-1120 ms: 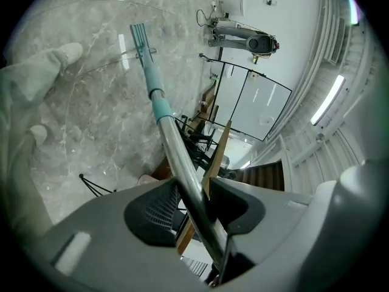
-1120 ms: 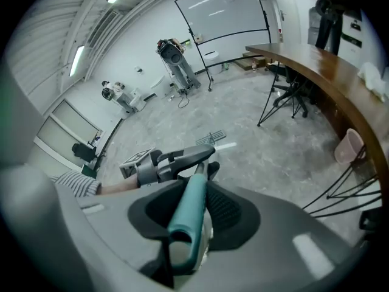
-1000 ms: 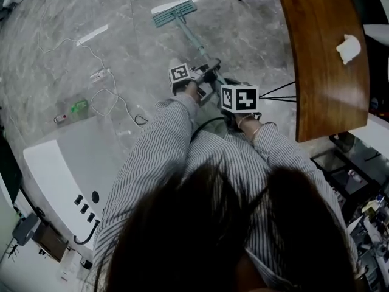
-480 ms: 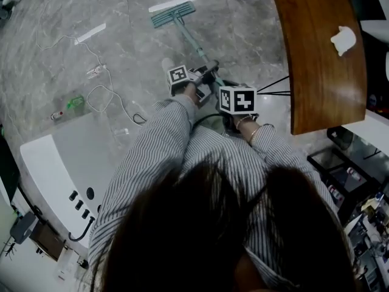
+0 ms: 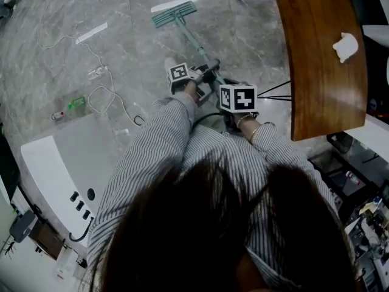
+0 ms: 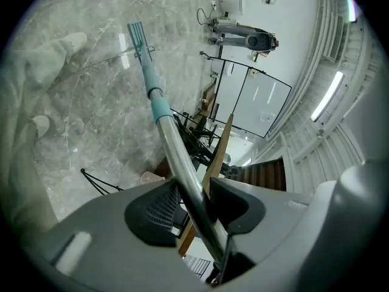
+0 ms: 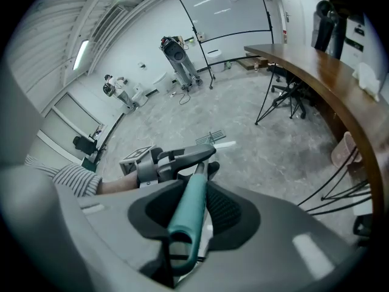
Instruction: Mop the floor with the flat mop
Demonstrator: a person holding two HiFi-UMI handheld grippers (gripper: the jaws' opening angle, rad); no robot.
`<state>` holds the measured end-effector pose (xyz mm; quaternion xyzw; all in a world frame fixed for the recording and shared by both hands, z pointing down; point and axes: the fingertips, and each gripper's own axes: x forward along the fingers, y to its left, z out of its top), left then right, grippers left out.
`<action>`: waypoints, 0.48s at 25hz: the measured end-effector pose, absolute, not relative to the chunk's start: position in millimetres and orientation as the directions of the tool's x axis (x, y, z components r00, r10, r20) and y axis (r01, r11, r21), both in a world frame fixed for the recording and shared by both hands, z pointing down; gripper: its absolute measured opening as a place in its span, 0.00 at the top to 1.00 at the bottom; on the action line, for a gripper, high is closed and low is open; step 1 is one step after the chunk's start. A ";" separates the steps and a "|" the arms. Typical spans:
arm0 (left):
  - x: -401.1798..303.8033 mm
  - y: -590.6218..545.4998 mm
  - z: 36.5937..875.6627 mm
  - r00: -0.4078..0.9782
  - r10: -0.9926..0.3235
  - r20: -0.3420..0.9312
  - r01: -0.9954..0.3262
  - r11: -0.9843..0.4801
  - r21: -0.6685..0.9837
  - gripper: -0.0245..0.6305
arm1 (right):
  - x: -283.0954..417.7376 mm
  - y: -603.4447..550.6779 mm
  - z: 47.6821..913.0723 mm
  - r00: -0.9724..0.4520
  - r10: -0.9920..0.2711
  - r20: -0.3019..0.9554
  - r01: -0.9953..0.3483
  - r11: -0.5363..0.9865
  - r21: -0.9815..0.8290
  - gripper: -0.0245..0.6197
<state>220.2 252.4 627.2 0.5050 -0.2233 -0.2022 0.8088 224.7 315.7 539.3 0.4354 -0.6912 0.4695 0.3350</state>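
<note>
Grey marble floor (image 5: 140, 35) spreads left of the curved wooden counter (image 5: 322, 53); the flat mop (image 5: 174, 14) rests its head there, apart from the counter. The left gripper (image 6: 194, 202) clamps its metal pole; the right gripper (image 7: 188, 205), nearer the counter, clamps the teal handle end.

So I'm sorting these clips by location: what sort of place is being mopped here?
Probably a lab or workshop-style office, not a home: a wide grey stone-look floor, a long curved wooden counter, and arm-like machines on stands by what look like glass wall panels.
</note>
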 end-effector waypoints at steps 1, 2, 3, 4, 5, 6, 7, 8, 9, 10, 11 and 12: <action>218.4 248.4 627.4 0.823 -0.546 0.158 0.097 0.408 0.908 0.72 | 222.7 311.7 539.1 -0.395 -0.287 0.873 -0.917 0.181 -0.355 0.78; 216.4 244.0 627.3 0.829 -0.537 0.158 0.091 0.408 0.908 0.71 | 220.4 307.3 539.1 -0.393 -0.287 0.874 -0.918 0.181 -0.353 0.78; 214.2 238.5 626.8 0.835 -0.527 0.158 0.085 0.408 0.909 0.71 | 217.8 301.8 539.3 -0.391 -0.288 0.874 -0.919 0.182 -0.351 0.78; 211.7 231.8 626.4 0.842 -0.517 0.158 0.079 0.407 0.910 0.71 | 214.8 295.0 539.3 -0.389 -0.289 0.875 -0.919 0.182 -0.349 0.78; 208.5 223.7 626.2 0.847 -0.508 0.157 0.075 0.405 0.911 0.71 | 211.4 286.8 539.2 -0.388 -0.292 0.874 -0.920 0.183 -0.347 0.78; 204.8 214.2 626.2 0.850 -0.503 0.154 0.074 0.403 0.912 0.71 | 207.6 277.3 538.8 -0.386 -0.295 0.874 -0.920 0.184 -0.345 0.78; 200.6 203.6 626.0 0.852 -0.503 0.148 0.079 0.402 0.912 0.70 | 203.4 266.8 538.6 -0.385 -0.298 0.873 -0.921 0.184 -0.344 0.78; 196.1 192.2 625.3 0.850 -0.508 0.141 0.091 0.404 0.910 0.71 | 198.7 255.5 539.0 -0.385 -0.300 0.873 -0.921 0.183 -0.343 0.78; 191.3 179.8 623.5 0.846 -0.517 0.130 0.109 0.407 0.907 0.71 | 193.3 243.4 540.1 -0.384 -0.302 0.873 -0.922 0.184 -0.342 0.78; 185.7 166.2 620.6 0.841 -0.528 0.117 0.131 0.408 0.904 0.71 | 186.9 230.3 541.7 -0.384 -0.303 0.872 -0.922 0.187 -0.340 0.78; 178.8 151.7 618.8 0.837 -0.537 0.104 0.149 0.406 0.902 0.71 | 179.3 216.3 543.5 -0.383 -0.304 0.872 -0.921 0.191 -0.338 0.78; 170.6 137.6 619.1 0.836 -0.541 0.093 0.162 0.404 0.900 0.71 | 170.8 202.8 545.4 -0.383 -0.304 0.872 -0.921 0.194 -0.337 0.78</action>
